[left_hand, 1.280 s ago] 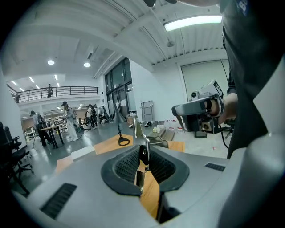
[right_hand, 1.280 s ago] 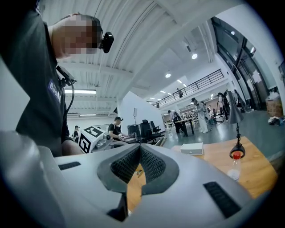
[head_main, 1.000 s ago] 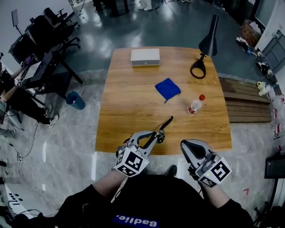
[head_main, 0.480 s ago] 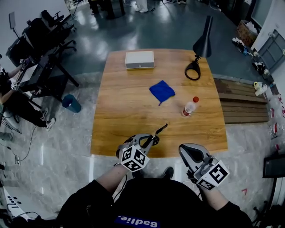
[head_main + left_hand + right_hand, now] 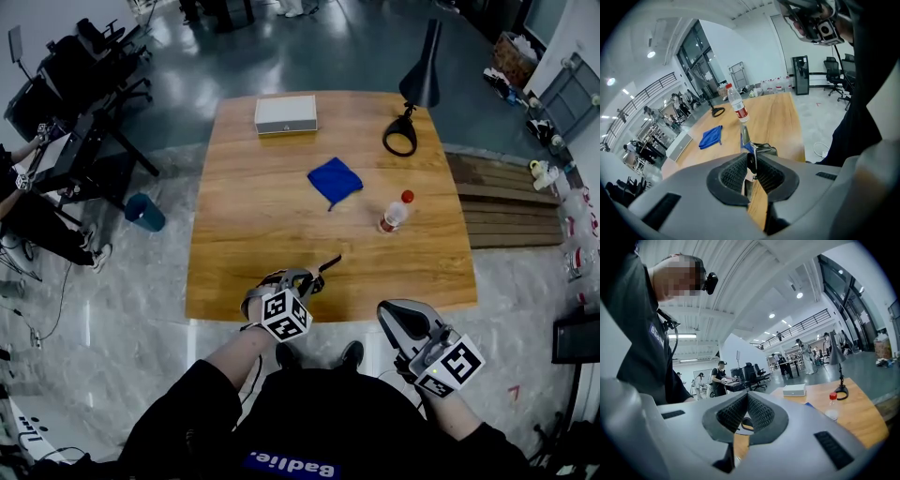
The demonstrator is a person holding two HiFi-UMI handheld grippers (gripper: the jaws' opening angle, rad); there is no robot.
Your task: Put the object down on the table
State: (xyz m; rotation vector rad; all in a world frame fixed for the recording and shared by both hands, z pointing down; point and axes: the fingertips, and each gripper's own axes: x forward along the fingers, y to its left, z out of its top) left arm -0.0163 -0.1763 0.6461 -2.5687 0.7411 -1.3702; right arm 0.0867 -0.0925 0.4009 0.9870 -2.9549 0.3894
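My left gripper (image 5: 302, 279) is shut on a slim scissors-like tool (image 5: 326, 264) with dark handles, just over the near edge of the wooden table (image 5: 244, 234). The tool's tip points away toward the table's middle. In the left gripper view the metal blade (image 5: 744, 136) sticks up between the ribbed pads (image 5: 733, 174), which press on it. My right gripper (image 5: 396, 314) hangs off the table's near edge to the right, and holds nothing. In the right gripper view my right gripper (image 5: 748, 399) has its pads meeting at the tips.
On the table lie a blue cloth (image 5: 335, 180), a clear bottle with a red cap (image 5: 394, 214), a white box (image 5: 286, 114) at the far side and a black desk lamp (image 5: 412, 94) at the far right. A wooden bench (image 5: 506, 202) is to the right, office chairs far left.
My left gripper has dropped lower and nearer to the table's front edge, with the tool still in it. The right gripper has barely moved.
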